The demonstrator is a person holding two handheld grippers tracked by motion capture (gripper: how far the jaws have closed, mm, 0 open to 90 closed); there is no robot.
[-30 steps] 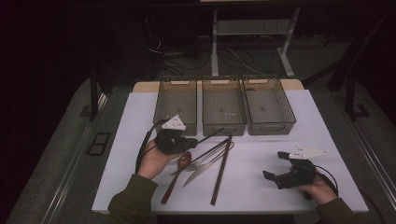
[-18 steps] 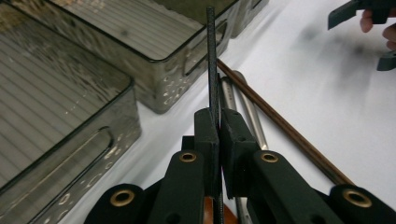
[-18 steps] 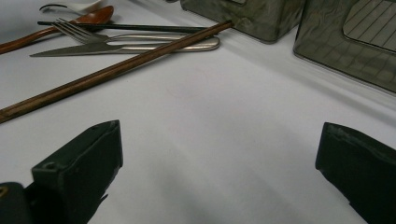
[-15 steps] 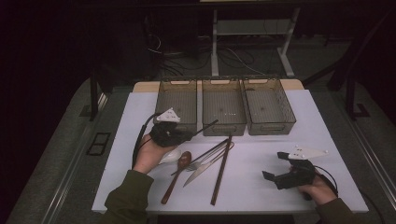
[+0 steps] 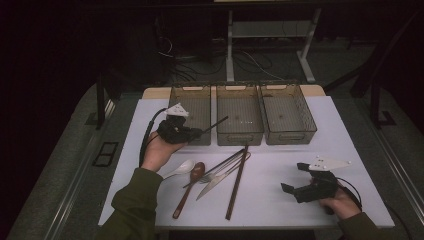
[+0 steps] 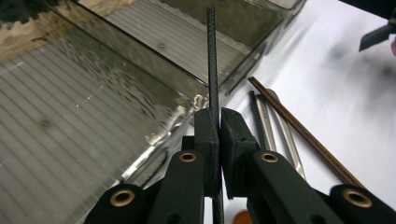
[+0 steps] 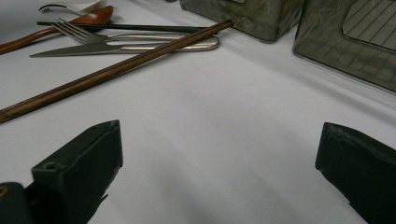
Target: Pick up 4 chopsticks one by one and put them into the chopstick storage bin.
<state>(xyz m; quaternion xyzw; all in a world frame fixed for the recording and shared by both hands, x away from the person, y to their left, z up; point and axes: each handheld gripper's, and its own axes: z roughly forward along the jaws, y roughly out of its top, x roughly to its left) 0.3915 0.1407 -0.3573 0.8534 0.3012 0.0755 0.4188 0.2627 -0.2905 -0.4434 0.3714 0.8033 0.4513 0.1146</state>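
Note:
My left gripper [image 5: 197, 132] is shut on a thin black chopstick [image 5: 215, 123], which sticks out to the right over the front rim of the left smoky plastic tray [image 5: 190, 95]. In the left gripper view the jaws [image 6: 218, 114] pinch the chopstick [image 6: 211, 56] near its lower end, and it points across the left tray [image 6: 70, 107] toward the middle tray [image 6: 177, 42]. My right gripper [image 5: 295, 177] rests open on the white table at the right. Nothing lies between its jaws [image 7: 219, 140].
Three trays stand in a row at the back, with the middle tray [image 5: 240, 135] and right tray [image 5: 290, 136] holding nothing. On the table lie a brown chopstick [image 5: 237, 182], a wooden spoon [image 5: 187, 192], a white spoon [image 5: 182, 167], a fork [image 5: 220, 172], a knife [image 5: 212, 185] and another black chopstick [image 7: 126, 27].
My left gripper has lifted the black chopstick off the pile and carried it away from me toward the left tray. The right gripper has stayed put.

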